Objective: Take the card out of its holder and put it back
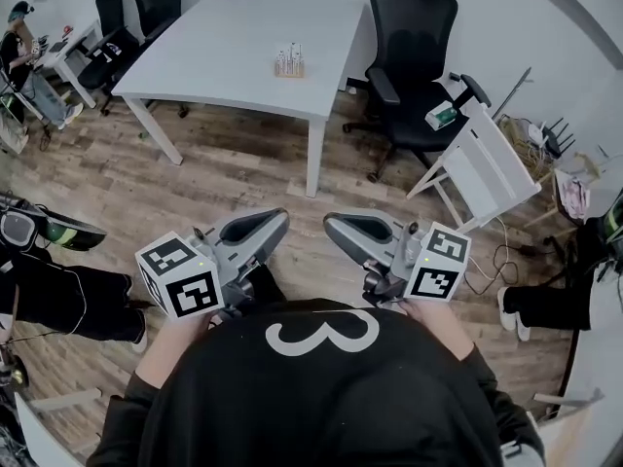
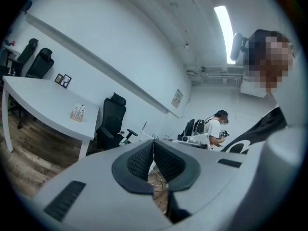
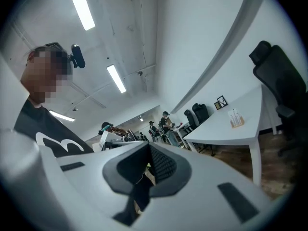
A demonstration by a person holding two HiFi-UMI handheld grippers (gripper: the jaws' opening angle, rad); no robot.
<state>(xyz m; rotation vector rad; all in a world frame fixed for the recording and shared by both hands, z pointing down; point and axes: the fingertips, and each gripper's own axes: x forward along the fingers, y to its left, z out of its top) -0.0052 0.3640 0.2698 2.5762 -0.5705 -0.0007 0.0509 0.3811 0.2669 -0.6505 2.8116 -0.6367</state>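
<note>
The card holder [image 1: 289, 63], a small wooden stand with white cards upright in it, sits on the white table [image 1: 224, 56] well ahead of me. It also shows small in the left gripper view [image 2: 77, 112] and in the right gripper view [image 3: 236, 118]. I hold both grippers close to my chest, far from the table, with their tips turned toward each other. The left gripper [image 1: 280, 218] is shut, its ribbed pads [image 2: 142, 160] meeting with nothing between them. The right gripper [image 1: 331, 224] is shut as well and holds nothing.
A black office chair [image 1: 414, 47] stands at the table's right end, and a white folding rack [image 1: 487, 168] leans beside it. More black chairs [image 1: 136, 8] are at the far left. People stand at both sides [image 1: 58, 290], and cables [image 1: 496, 261] lie on the wooden floor.
</note>
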